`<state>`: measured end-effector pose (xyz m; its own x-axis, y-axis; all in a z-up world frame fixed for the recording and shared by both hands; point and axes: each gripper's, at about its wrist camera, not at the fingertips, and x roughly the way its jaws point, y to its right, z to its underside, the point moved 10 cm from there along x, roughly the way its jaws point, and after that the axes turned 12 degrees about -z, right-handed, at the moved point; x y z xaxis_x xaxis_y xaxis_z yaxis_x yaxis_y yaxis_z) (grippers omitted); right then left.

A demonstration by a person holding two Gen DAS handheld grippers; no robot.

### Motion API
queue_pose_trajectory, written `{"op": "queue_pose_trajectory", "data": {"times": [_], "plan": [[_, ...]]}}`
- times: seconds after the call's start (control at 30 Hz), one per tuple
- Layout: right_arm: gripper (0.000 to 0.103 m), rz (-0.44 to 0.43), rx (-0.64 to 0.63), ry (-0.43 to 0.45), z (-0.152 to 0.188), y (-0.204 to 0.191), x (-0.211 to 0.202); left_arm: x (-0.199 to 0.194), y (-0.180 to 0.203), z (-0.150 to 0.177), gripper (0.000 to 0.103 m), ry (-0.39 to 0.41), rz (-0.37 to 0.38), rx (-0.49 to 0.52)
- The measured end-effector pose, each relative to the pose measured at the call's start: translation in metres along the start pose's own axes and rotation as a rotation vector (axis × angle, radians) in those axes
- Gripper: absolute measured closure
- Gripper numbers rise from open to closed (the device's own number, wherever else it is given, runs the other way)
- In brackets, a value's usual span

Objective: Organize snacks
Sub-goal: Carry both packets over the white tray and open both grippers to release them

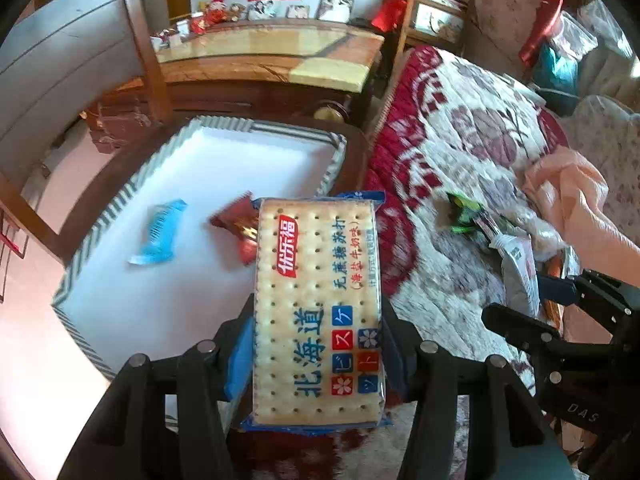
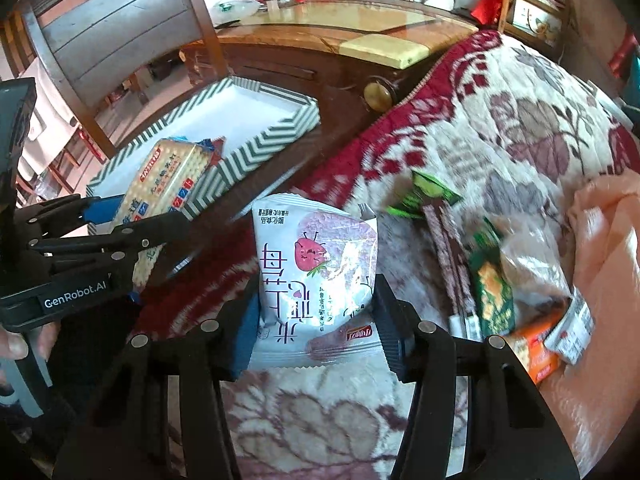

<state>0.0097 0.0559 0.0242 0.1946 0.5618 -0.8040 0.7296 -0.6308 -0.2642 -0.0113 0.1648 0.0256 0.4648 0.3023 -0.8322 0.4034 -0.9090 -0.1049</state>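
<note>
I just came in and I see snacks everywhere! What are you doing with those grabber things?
A person holds a tool in each hand and is sorting snacks. The left tool is clamped on a cracker pack, held up near the striped tray, where a blue wrapper and a red wrapper already lie. The right tool grips a white strawberry snack bag above the flowered blanket. More snacks wait on the blanket.
</note>
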Motion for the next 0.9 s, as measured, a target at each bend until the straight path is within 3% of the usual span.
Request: {"op": "queue_pose_trajectory", "data": {"times": [0.37, 0.9], "plan": [[0.051, -0.042, -0.062, -0.007, -0.024, -0.044, 0.015, -0.005, -0.05, -0.013, 0.046, 0.04, -0.065, -0.065], [0.051, -0.072, -0.131, -0.035, -0.048, -0.08, 0.038, 0.011, -0.081, -0.004, 0.046, 0.003, -0.078, -0.126]]}}
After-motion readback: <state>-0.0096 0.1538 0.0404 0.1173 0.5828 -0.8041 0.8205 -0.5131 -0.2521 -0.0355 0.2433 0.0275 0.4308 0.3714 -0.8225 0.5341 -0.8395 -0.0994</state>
